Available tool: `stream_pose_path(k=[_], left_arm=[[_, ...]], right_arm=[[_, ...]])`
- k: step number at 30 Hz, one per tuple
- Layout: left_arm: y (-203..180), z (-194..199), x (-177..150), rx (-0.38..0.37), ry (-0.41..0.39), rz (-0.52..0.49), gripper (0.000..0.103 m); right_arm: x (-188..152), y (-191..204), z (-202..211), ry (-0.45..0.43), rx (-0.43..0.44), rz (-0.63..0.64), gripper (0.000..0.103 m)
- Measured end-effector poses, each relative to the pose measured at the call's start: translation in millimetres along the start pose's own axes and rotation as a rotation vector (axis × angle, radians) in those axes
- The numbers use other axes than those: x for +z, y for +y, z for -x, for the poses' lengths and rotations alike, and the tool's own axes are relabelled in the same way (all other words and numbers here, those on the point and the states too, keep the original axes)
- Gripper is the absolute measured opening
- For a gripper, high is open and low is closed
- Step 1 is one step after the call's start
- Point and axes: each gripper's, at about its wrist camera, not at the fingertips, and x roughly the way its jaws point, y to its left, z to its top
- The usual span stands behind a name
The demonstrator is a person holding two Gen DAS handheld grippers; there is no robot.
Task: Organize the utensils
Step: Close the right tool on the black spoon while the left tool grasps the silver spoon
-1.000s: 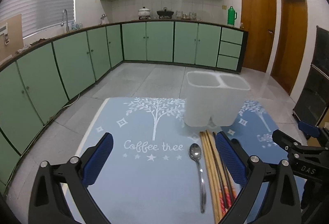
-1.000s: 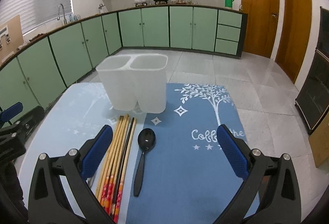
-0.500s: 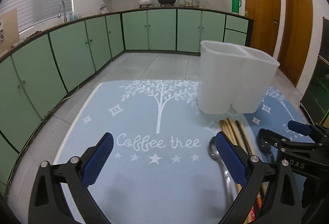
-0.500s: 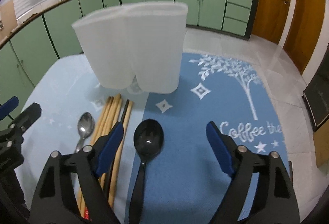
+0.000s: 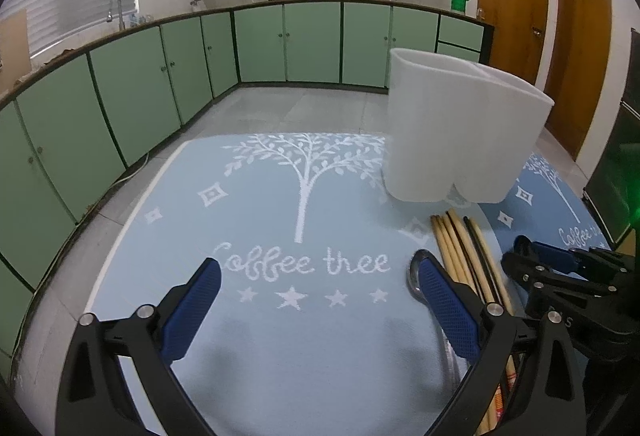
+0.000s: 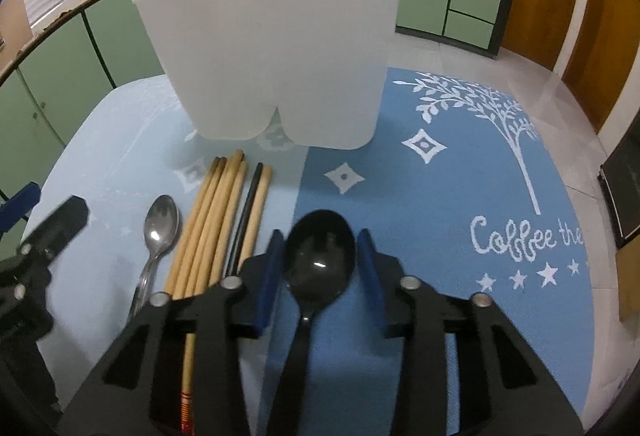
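A green-cabinet kitchen surrounds two blue mats on the desk. One black spoon lies between the narrowed, not-yet-pinching fingers of the right gripper. Beside it lie several wooden chopsticks, one metal spoon, and one white two-compartment holder. The left gripper hovers spread wide.

Open mat lies ahead of the left gripper — the white holder blocks forward passage beyond the chopsticks and black spoon.
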Motion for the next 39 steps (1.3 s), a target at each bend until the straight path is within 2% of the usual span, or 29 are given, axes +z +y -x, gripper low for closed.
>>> stream_pose_path(k=[13, 17, 27, 30, 34, 39], left_arm=[[-37.0, -23.8, 3.4, -0.02, 0.048, -0.023, 0.097], [-40.2, -37.6, 5.5, 0.004, 0.099, -0.013, 0.096], [-38.9, -59.6, 6.6, -0.001, 0.195, -0.001, 0.094], [-41.8, -59.1, 6.5, -0.003, 0.193, -0.013, 0.089], [-48.3, -55.5, 8.0, -0.03, 0.178, -0.027, 0.072], [-54.6, -55.8, 9.9, -0.021, 0.185, -0.024, 0.071]], right_arm=[[-3.7, -27.4, 13.5, -0.01, 0.011, -0.032, 0.034], [-4.6, -30.9, 12.4, -0.015, 0.023, -0.039, 0.034], [-6.2, -37.0, 13.8, -0.021, 0.034, -0.044, 0.034], [-6.0, -36.7, 14.2, -0.02, 0.032, -0.041, 0.035], [-5.2, -37.6, 13.3, -0.015, 0.035, -0.037, 0.035], [-2.5, -37.4, 11.5, -0.005, 0.041, -0.026, 0.036]])
